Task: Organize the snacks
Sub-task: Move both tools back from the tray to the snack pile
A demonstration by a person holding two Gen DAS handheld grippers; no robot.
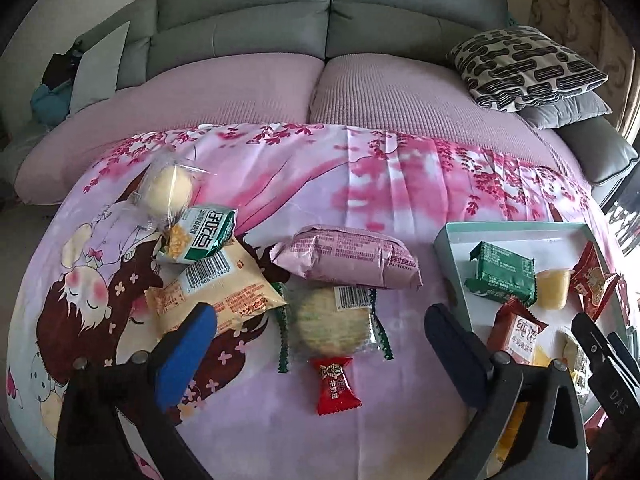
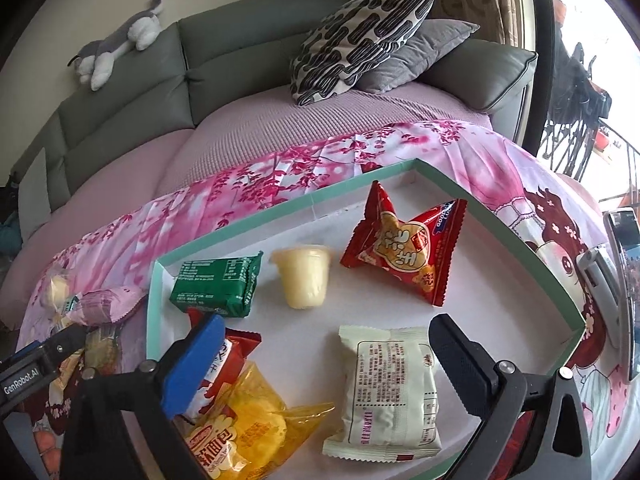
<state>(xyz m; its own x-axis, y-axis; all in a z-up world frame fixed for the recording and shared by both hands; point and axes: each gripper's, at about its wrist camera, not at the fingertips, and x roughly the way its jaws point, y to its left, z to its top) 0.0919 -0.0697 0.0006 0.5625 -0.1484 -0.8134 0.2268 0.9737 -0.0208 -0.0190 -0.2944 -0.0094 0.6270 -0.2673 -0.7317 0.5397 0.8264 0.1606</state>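
Observation:
My left gripper [image 1: 320, 330] is open and empty, jaws spread over a round cracker pack [image 1: 332, 322] and a small red candy [image 1: 335, 385] on the pink floral cloth. Near it lie a pink wrapped pack [image 1: 348, 258], a beige barcode pack [image 1: 216, 292], a green-white pack [image 1: 200, 234] and a clear-wrapped bun [image 1: 170, 190]. My right gripper [image 2: 324, 354] is open and empty above the teal-rimmed tray [image 2: 288, 204], which holds a white pack [image 2: 390, 390], a yellow bread pack [image 2: 248, 428], a red pack [image 2: 224, 360], a green pack [image 2: 216, 286], a jelly cup [image 2: 306, 276] and a red pillow pack [image 2: 404, 250].
The cloth covers a low table in front of a grey sofa [image 1: 280, 12] with a pink cover. A patterned cushion [image 1: 524, 68] lies at the sofa's right. A phone on a stand [image 2: 624, 288] is at the tray's right. A plush toy [image 2: 120, 40] lies on the sofa back.

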